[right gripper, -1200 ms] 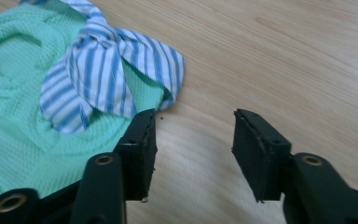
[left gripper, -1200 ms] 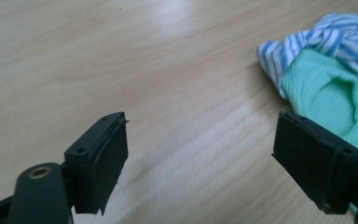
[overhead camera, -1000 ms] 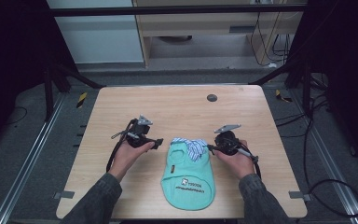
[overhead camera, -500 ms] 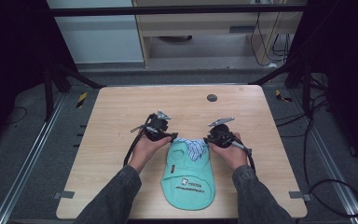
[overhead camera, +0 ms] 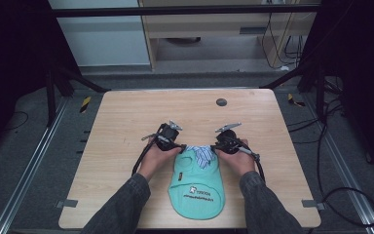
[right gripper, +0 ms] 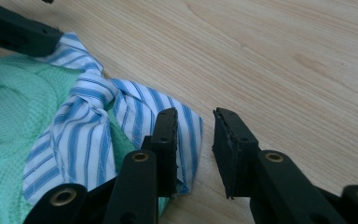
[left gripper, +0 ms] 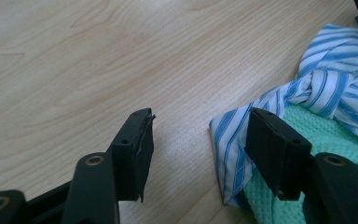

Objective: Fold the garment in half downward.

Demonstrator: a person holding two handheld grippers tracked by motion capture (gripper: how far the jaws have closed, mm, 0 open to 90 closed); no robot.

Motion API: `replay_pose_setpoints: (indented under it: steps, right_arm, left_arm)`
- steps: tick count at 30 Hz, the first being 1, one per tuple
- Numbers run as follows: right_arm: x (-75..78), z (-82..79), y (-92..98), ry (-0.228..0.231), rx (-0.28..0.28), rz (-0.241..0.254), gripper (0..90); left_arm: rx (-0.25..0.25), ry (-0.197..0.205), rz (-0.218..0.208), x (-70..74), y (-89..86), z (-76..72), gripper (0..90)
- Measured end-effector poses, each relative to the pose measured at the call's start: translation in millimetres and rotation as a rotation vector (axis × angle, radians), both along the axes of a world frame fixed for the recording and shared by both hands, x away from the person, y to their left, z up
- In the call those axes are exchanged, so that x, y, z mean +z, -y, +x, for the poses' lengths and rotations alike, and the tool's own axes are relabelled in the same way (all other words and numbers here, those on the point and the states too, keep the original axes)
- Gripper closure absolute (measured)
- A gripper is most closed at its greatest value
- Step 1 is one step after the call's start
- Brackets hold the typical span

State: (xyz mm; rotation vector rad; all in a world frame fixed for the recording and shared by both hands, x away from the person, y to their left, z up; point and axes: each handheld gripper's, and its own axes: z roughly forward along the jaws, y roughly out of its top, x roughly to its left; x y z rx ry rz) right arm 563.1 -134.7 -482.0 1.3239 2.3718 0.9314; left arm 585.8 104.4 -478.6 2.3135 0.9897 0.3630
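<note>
A mint-green knit garment (overhead camera: 197, 183) with a printed logo lies flat near the table's front edge. Its blue-and-white striped collar (overhead camera: 202, 153) is knotted at the far end. My left gripper (overhead camera: 181, 146) sits at the collar's left corner, and my right gripper (overhead camera: 216, 146) at its right corner. In the left gripper view the left gripper (left gripper: 200, 149) is wide open, with the striped collar corner (left gripper: 226, 140) against its right jaw. In the right gripper view the right gripper (right gripper: 196, 149) is open by a narrower gap, and the edge of the striped collar (right gripper: 135, 105) reaches into it.
The wooden table (overhead camera: 126, 122) has a small dark round insert (overhead camera: 221, 102) at the far middle. Cables trail from both grippers toward the front. Black frame posts stand at the table's far corners.
Both hands have moved inward to the garment's collar. The left gripper travelled right and slightly away from me; the right gripper shifted left. The garment has stayed put.
</note>
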Motion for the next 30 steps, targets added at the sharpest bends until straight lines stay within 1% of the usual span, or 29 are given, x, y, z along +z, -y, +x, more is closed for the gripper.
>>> replay_pose_setpoints:
  steps: [1, 2, 4, 10, 11, 13, 14, 15, 16, 17, 19, 20, 21, 22, 23, 24, 25, 26, 28, 30]
  right_arm:
    - [-0.6, 0.5, -1.1, -0.001, 0.012, -0.005, 66.1]
    - [-0.6, 0.5, -1.1, -0.001, 0.012, -0.005, 66.1]
    - [-1.9, 0.0, -3.5, -0.016, 0.015, 0.000, 64.2]
    - [-5.0, 0.6, -7.7, -0.020, 0.029, -0.019, 62.5]
    - [-5.9, 0.2, -8.9, -0.026, 0.031, -0.023, 62.0]
    - [-6.3, -0.1, -9.1, -0.021, 0.037, -0.029, 62.1]
    - [-6.4, -0.3, -9.4, -0.019, 0.040, -0.031, 62.2]
    - [-6.4, -0.4, -9.7, -0.017, 0.043, -0.032, 63.0]
    - [-6.1, -0.9, -10.3, -0.019, 0.045, -0.035, 64.7]
    - [-6.5, -1.1, -10.8, -0.015, 0.049, -0.036, 66.1]
    - [-6.1, -1.2, -11.3, -0.017, 0.053, -0.037, 67.7]
    - [-5.5, -2.1, -12.3, -0.023, 0.061, -0.038, 71.9]
    - [-5.5, -2.1, -12.3, -0.023, 0.061, -0.038, 71.9]
    - [-5.4, -2.7, -13.2, -0.030, 0.069, -0.034, 75.8]
    - [-5.4, -2.7, -13.2, -0.030, 0.069, -0.034, 75.8]
    - [-5.0, -3.1, -14.3, -0.039, 0.079, -0.023, 81.1]
    - [-5.0, -3.1, -14.3, -0.039, 0.079, -0.023, 81.1]
    - [-4.9, -3.0, -15.2, -0.032, 0.093, -0.034, 82.7]
    - [-4.5, -3.1, -15.5, -0.034, 0.096, -0.033, 82.9]
    - [-2.9, -4.4, -15.8, -0.023, 0.106, -0.045, 83.2]
  left_arm:
    - [0.001, -0.004, -0.003, -1.6, 0.5, -0.5, 40.6]
    - [0.001, -0.004, -0.003, -1.6, 0.5, -0.5, 39.9]
    - [-0.003, -0.016, -0.004, -3.8, 1.2, -1.1, 38.8]
    - [-0.004, -0.013, -0.009, -5.8, 1.5, -1.9, 39.2]
    - [-0.004, -0.021, -0.015, -6.4, 1.1, -1.8, 39.7]
    - [-0.007, -0.024, -0.018, -6.9, 0.6, -1.5, 40.5]
    - [0.000, -0.033, -0.032, -7.7, -0.1, -1.5, 41.5]
    - [0.000, -0.033, -0.032, -7.7, -0.1, -1.5, 43.5]
    - [0.001, -0.030, -0.047, -8.5, -0.6, -2.7, 44.4]
    - [-0.006, -0.033, -0.052, -8.3, -0.5, -3.5, 46.1]
    - [-0.016, -0.033, -0.056, -8.2, -0.3, -4.3, 54.1]
    - [-0.031, -0.041, -0.073, -8.2, 0.1, -6.4, 59.9]
    - [-0.031, -0.041, -0.073, -8.2, 0.1, -6.4, 65.4]
    - [-0.048, -0.056, -0.089, -8.3, 0.5, -8.0, 69.8]
    - [-0.048, -0.056, -0.089, -8.3, 0.5, -8.0, 72.5]
    - [-0.057, -0.064, -0.098, -8.6, 0.9, -9.1, 75.2]
    - [-0.057, -0.064, -0.098, -8.6, 0.9, -9.1, 76.7]
    - [-0.069, -0.070, -0.090, -8.0, 1.3, -9.7, 79.5]
    - [-0.070, -0.066, -0.083, -7.4, 1.6, -10.5, 83.8]
    - [-0.075, -0.053, -0.073, -5.9, 2.6, -12.0, 85.3]
